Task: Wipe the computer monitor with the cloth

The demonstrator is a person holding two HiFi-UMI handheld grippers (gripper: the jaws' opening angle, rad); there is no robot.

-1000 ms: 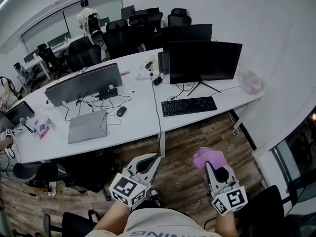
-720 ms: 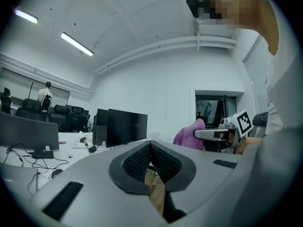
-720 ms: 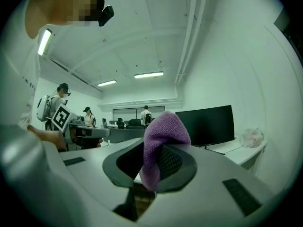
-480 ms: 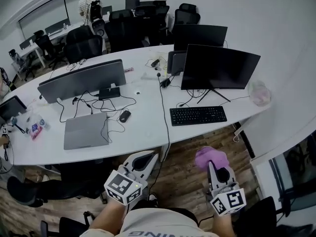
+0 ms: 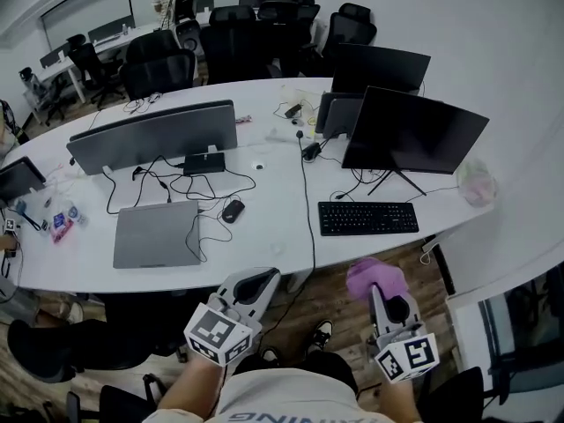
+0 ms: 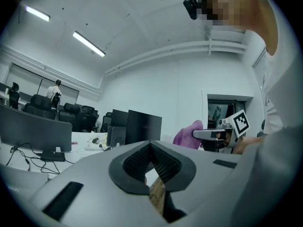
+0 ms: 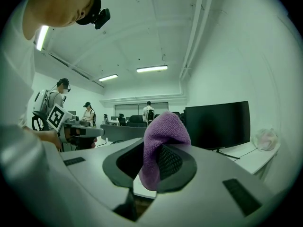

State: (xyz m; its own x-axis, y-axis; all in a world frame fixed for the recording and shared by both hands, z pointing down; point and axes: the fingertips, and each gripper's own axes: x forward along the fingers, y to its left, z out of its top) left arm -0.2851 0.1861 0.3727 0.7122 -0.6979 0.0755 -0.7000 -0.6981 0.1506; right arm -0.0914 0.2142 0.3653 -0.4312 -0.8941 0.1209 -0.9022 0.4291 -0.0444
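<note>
Right gripper [image 5: 381,296] low in front of the white desk [image 5: 273,227], jaws clamped on a purple cloth [image 5: 374,277], left gripper [image 5: 261,280] beside it, jaws closed together on nothing, black monitor [image 5: 412,132] upright on the desk, well apart from the cloth

1. From the head we look steeply down over the long white desk [image 5: 269,223], standing back from it.
2. Our left gripper [image 6: 150,149] camera looks level along its jaws toward the wide black flat monitor [image 6: 143,126].
3. Our right gripper [image 7: 154,151] camera looks past a fuzzy purple cloth [image 7: 163,129] at that same monitor [image 7: 218,125], from closer.
</note>
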